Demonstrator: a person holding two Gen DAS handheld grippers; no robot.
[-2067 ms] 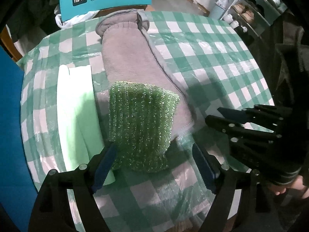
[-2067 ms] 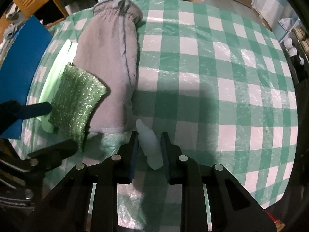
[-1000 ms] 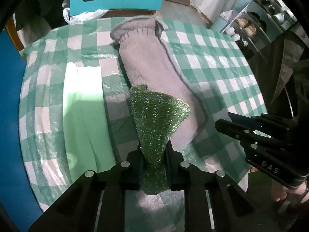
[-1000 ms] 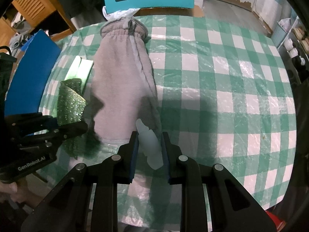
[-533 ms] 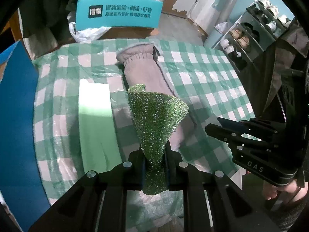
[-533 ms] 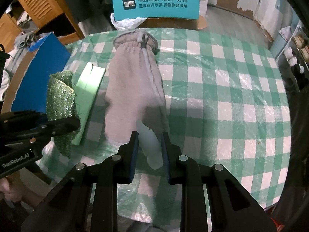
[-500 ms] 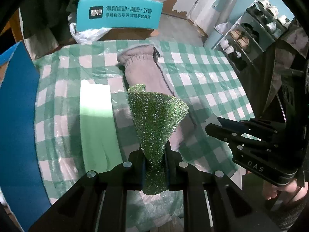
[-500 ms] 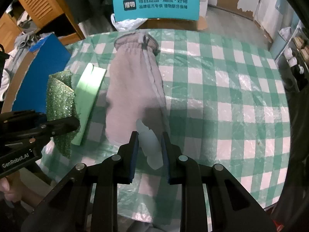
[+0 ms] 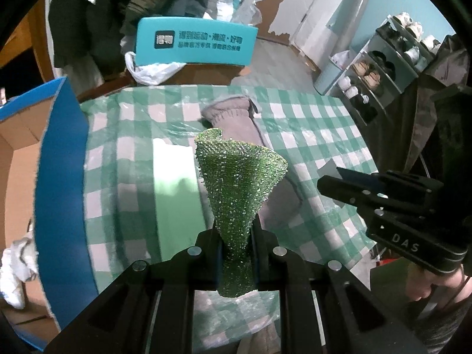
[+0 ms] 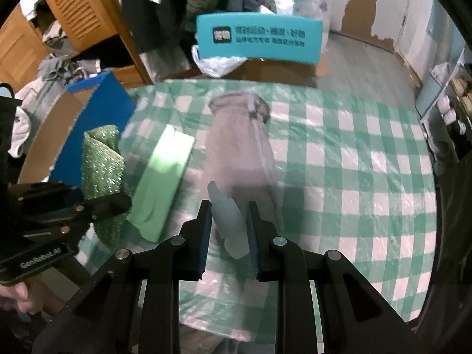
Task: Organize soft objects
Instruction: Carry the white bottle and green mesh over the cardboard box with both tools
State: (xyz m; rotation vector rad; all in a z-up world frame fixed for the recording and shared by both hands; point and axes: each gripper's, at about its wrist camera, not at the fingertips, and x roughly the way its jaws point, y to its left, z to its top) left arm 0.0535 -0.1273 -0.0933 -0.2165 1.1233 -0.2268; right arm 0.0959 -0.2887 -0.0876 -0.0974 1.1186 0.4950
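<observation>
the left gripper (image 9: 236, 236) is clenched on the narrow end of a green glittery scouring cloth (image 9: 239, 174), which fans out above the jaws at the centre of the left wrist view, lifted clear of the checked tablecloth (image 9: 309, 124). the right gripper (image 10: 228, 221) is clamped on a small pale translucent piece (image 10: 228, 215), possibly plastic; what it is cannot be told. a grey mitt (image 10: 242, 144) and a light green folded cloth (image 10: 162, 183) lie side by side on the table. a blue-edged cardboard box (image 9: 56, 177) stands open at the left of the frame and looks like the likely drop spot. to do this carry well, keep the pinch firm, since the cloth is floppy, swing it over the blue wall before lowering, and release only once the loose end is well inside the box.
</observation>
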